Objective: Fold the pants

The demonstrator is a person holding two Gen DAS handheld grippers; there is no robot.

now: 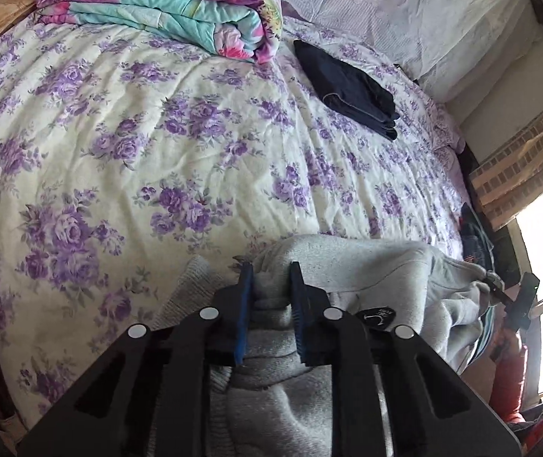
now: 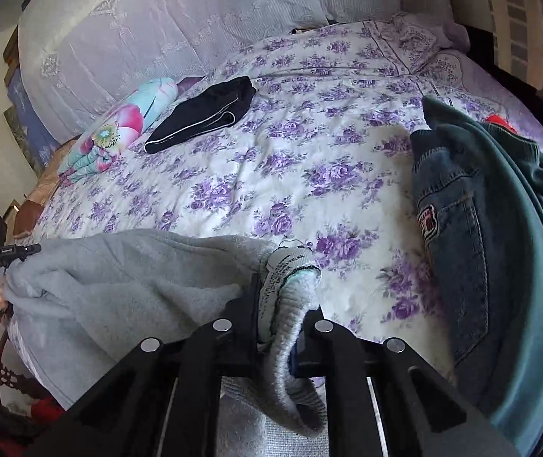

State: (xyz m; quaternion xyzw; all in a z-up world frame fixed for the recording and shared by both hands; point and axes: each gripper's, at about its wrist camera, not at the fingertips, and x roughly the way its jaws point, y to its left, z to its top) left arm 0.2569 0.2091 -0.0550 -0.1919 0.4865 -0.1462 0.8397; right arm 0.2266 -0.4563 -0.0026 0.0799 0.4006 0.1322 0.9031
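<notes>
Grey sweatpants (image 1: 347, 262) hang over the near edge of the bed. My left gripper (image 1: 271, 278) is shut on a bunched fold of their grey fabric. My right gripper (image 2: 285, 285) is shut on the ribbed grey waistband with its drawstring (image 2: 290, 259); the rest of the pants (image 2: 126, 266) spreads to the left. Each gripper shows small in the other view, the right one (image 1: 523, 297) and the left one (image 2: 8, 255), both at the pants' far ends.
The bed has a purple floral cover (image 1: 138, 133). Folded dark pants (image 1: 351, 91) and a folded floral quilt (image 1: 180, 7) lie near the pillows (image 2: 157, 19). A pile of jeans (image 2: 458, 205) and a teal garment (image 2: 519, 228) lies at the right.
</notes>
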